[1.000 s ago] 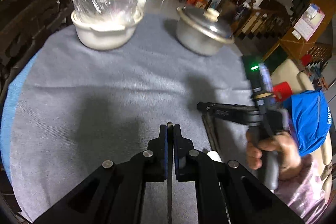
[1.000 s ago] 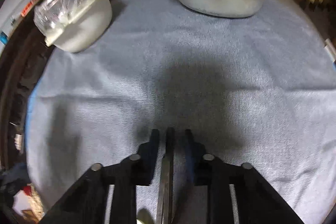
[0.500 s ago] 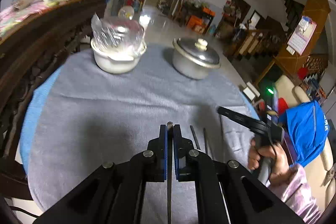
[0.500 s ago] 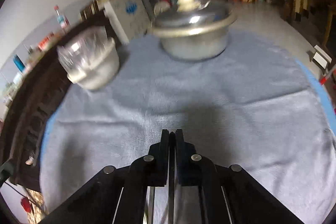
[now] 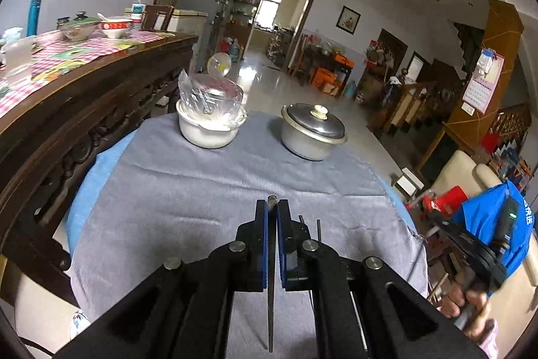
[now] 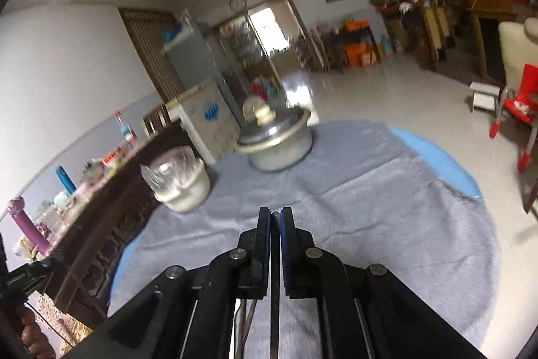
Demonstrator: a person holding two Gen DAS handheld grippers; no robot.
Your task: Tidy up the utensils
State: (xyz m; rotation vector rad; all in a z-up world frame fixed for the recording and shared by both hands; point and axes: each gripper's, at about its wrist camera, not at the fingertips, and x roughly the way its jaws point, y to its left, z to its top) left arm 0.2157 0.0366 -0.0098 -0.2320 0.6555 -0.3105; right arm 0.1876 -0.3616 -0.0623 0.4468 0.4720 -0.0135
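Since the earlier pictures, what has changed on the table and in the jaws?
The right gripper has just closed its jaws on a thin dark utensil; both grippers rose and pulled back. The left gripper stays shut on its utensil. White bowl and lidded pot have not moved.

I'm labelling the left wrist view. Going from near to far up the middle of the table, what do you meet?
left gripper shut on a thin dark utensil → bare grey cloth → white bowl covered with plastic wrap and lidded metal pot, side by side at the far edge.
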